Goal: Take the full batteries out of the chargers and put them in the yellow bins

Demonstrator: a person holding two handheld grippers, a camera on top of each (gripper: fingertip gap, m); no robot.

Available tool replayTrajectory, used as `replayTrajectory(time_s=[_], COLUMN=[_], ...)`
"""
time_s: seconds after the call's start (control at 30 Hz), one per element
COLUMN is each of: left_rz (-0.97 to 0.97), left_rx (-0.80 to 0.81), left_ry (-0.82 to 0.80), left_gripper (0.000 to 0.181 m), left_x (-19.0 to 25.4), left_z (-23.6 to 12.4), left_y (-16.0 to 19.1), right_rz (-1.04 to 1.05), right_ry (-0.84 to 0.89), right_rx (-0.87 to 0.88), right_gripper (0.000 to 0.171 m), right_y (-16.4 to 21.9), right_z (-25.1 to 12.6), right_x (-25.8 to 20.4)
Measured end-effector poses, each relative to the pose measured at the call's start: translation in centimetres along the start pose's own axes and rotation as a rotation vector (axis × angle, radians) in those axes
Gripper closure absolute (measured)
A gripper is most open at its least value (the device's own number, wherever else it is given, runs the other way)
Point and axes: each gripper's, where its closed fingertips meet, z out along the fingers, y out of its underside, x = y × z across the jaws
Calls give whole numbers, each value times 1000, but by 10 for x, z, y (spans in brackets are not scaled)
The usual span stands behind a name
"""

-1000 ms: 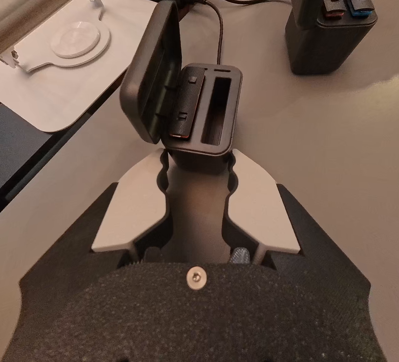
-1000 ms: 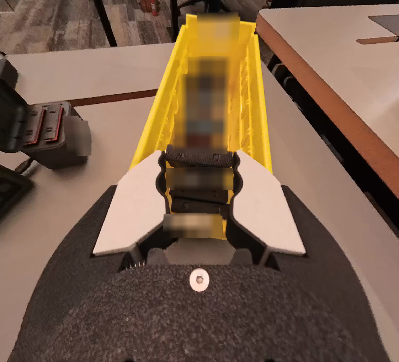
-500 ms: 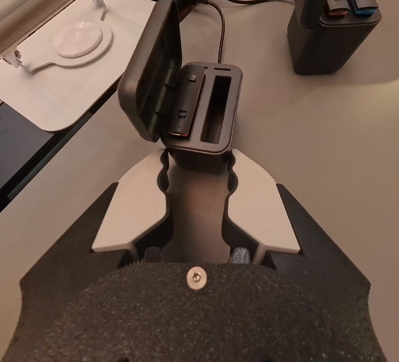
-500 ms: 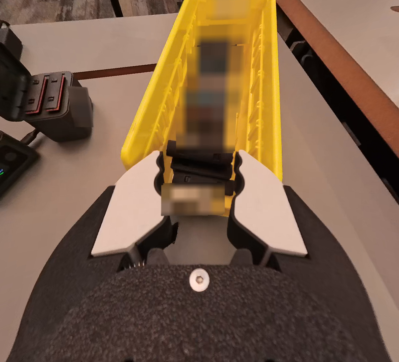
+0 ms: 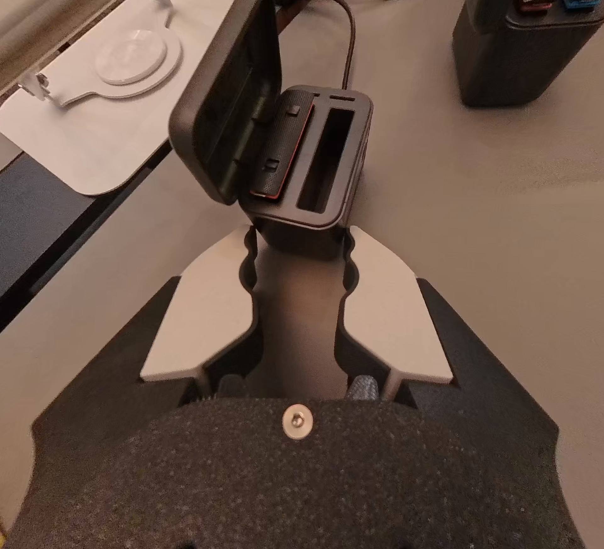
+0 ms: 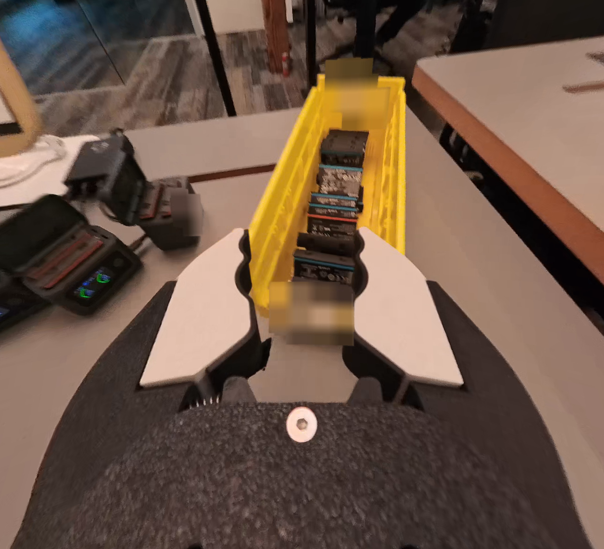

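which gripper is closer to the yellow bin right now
Right. The right gripper is open at the near end of the yellow bin. The left gripper grips an open charger, with no bin in view.

A black hinged-lid plastic charger (image 5: pixel 307 170) stands open at twelve o'clock, one black red-edged battery (image 5: pixel 281 150) in its left slot. A long yellow plastic bin (image 6: pixel 281 206) holds a row of black batteries (image 6: pixel 336 199).

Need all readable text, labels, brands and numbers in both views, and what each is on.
No text is readable in either view.
On the batteries in the yellow bin: printed labels, too small and blurred to read.
On the lit charger: green indicator lights only, no legible characters.
On the open charger and its battery: no writing visible.
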Motion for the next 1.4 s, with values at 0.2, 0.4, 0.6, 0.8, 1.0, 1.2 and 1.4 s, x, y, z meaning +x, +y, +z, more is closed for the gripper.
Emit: replayTrajectory(time_s=[0.2, 0.4, 0.6, 0.8, 1.0, 1.2, 1.4], left_rz=[-1, -25, -68, -45, -41, 11, 149], left_rx=[-2, -10, -54, -34, 131, 81, -50], left_ry=[-44, -91, -175, -207, -18, 179, 163], left_gripper=[133, 138, 139, 142, 143, 121, 114], left_x=[-7, -16, -34, -42, 9, 78, 97], left_z=[0, 1, -3, -31, -34, 3, 28], left_y=[0, 1, 9, -9, -61, -65, -41], right_rz=[-136, -303, -389, -477, -488, -445, -428], right_ry=[-210, -441, -644, -672, -652, -576, -572], right_rx=[107, 40, -142, -232, -293, -337, -307], right_gripper=[107, 107, 105, 102, 94, 84, 92], right_y=[-27, 2, 74, 115, 123, 127, 125], right_z=[-17, -17, -14, -2, 16, 32, 42], right_x=[-81, -175, -245, -271, -293, -295, -304])
